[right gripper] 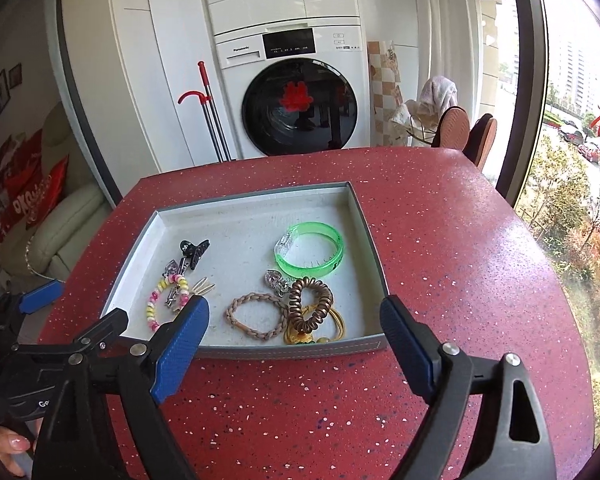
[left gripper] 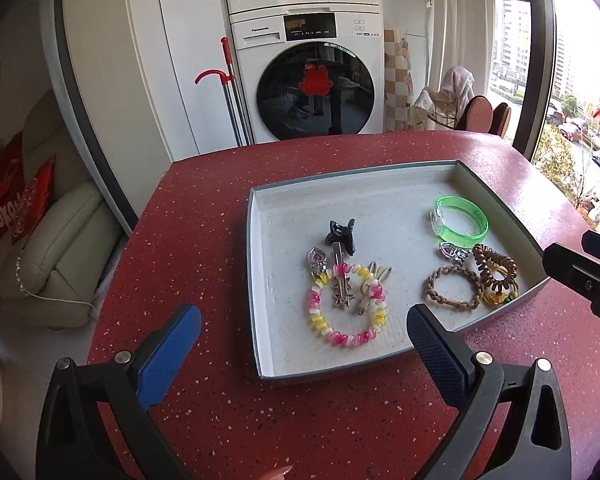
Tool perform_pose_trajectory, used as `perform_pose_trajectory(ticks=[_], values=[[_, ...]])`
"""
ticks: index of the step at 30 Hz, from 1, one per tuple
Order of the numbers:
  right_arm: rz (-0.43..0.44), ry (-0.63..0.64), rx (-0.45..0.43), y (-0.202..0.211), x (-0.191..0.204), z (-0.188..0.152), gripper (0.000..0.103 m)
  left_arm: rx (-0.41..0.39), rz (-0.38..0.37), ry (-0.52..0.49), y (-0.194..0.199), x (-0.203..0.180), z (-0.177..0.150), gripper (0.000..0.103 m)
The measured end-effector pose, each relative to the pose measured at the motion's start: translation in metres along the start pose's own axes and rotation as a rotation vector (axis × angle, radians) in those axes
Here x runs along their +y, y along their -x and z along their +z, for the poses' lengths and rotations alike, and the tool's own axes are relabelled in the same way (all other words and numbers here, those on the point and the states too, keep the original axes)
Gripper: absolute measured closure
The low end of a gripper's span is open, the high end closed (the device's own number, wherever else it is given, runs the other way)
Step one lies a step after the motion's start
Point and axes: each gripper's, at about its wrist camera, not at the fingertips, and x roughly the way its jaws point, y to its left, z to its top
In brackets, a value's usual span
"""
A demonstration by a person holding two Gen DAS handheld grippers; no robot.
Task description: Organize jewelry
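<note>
Setting was a home laundry nook: stacked washing machine (left gripper: 315, 80), mop (left gripper: 232, 92), sofa (left gripper: 56, 264), red table (left gripper: 204, 208).

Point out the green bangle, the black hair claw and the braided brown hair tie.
green bangle (right gripper: 327, 258), right wrist view, on its near green band.
black hair claw (left gripper: 342, 234), left wrist view, on the middle of its body.
braided brown hair tie (right gripper: 236, 308), right wrist view, on the left side of its loop.

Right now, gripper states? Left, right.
Left gripper: open, holding nothing, short of the tray.
Right gripper: open, holding nothing.
</note>
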Motion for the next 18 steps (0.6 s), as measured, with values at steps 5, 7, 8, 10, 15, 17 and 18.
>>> perform_pose_trajectory(ticks=[5,7,8,10,15,17,18], values=[[-0.015,0.027,-0.046,0.012,0.003,-0.013,0.014,-0.018,0.010,-0.011,0.014,-0.002,-0.013,0.000],[-0.005,0.046,-0.041,0.017,0.007,-0.019,0.014,-0.031,0.013,-0.004,0.022,-0.002,-0.018,0.000],[-0.009,0.056,-0.042,0.019,0.010,-0.023,0.014,-0.038,0.014,0.001,0.026,-0.002,-0.022,0.000],[-0.012,0.069,-0.034,0.024,0.013,-0.029,0.014,-0.047,0.012,0.012,0.034,-0.001,-0.027,0.000],[-0.010,0.055,0.001,0.031,0.016,-0.047,0.014,-0.060,0.035,0.053,0.049,0.001,-0.043,0.000],[-0.009,0.050,0.011,0.035,0.015,-0.054,0.013,-0.056,0.037,0.059,0.053,0.002,-0.050,0.000],[-0.016,0.049,0.014,0.036,0.016,-0.058,0.013,-0.052,0.042,0.059,0.054,0.002,-0.053,0.000]])
